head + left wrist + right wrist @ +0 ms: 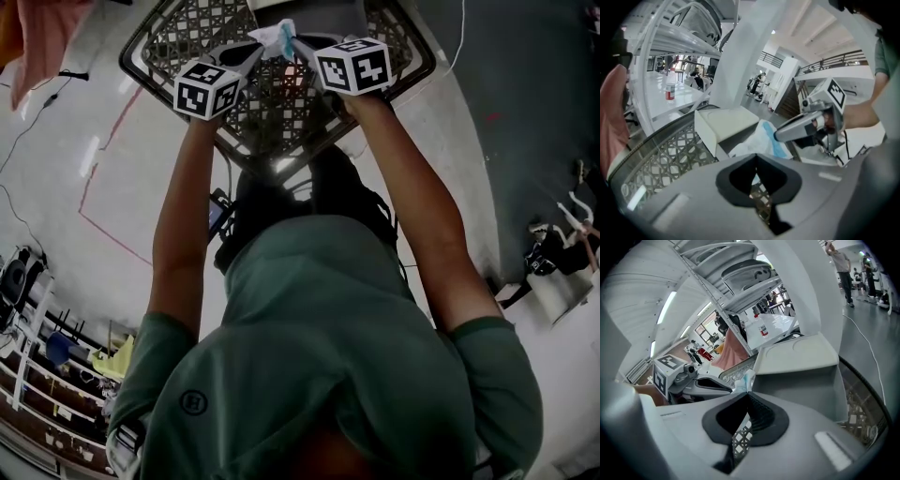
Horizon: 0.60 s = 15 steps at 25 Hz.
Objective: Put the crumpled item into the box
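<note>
The crumpled item (278, 37) is a white wad with a blue stripe, held up over a lattice table top (187, 37). My left gripper (259, 52) comes in from the left and is shut on its lower left edge. From the right, my right gripper (296, 42) is shut on the other edge. In the left gripper view the crumpled item (761, 136) sits just past my shut left gripper (756, 157), with the right gripper (780, 136) touching it. An open white box (797, 366) with its lid tipped back stands right behind the item (746, 379) and my right gripper (748, 394).
The white box (724, 123) rests on the round lattice table (670, 154). A pink cloth (37, 37) hangs at the far left. A white rack (740, 282) of shelves rises behind the table, and a bottle (670, 89) stands on a white table beyond.
</note>
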### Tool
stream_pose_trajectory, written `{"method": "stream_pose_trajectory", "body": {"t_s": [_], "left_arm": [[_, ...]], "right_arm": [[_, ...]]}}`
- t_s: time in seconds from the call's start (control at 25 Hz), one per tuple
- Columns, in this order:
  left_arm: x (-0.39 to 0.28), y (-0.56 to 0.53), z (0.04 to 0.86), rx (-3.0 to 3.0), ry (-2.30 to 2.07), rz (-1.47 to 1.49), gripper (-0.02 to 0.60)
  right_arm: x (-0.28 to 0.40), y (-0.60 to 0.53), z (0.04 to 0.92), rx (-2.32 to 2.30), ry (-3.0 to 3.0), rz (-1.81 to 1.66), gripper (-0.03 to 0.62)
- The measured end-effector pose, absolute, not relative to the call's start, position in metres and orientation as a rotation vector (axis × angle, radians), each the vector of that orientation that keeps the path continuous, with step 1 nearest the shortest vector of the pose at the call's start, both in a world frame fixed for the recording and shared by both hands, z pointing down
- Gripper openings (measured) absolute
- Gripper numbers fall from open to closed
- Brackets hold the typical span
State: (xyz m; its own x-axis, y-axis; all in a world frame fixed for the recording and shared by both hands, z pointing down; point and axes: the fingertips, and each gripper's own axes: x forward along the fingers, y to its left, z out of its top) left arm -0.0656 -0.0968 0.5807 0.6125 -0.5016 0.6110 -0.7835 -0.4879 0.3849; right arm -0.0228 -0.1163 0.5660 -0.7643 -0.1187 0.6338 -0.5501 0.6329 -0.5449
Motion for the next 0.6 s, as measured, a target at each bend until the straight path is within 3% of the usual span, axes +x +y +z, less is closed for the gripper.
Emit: {"method": "stream_pose_trajectory", "body": {"t_s": [0.4, 0.6], "left_arm": [[-0.058, -0.118, 0.568, 2.211, -1.007, 0.569, 0.003], [-0.058, -0.122, 0.546, 2.241, -1.019, 0.566, 0.003]], "right_arm": [[-0.015, -0.146, 0.57, 0.626, -2.281, 0.985, 0.006], [-0.006, -0.156, 0.575, 0.696, -2.245, 0.939, 0.084]]}}
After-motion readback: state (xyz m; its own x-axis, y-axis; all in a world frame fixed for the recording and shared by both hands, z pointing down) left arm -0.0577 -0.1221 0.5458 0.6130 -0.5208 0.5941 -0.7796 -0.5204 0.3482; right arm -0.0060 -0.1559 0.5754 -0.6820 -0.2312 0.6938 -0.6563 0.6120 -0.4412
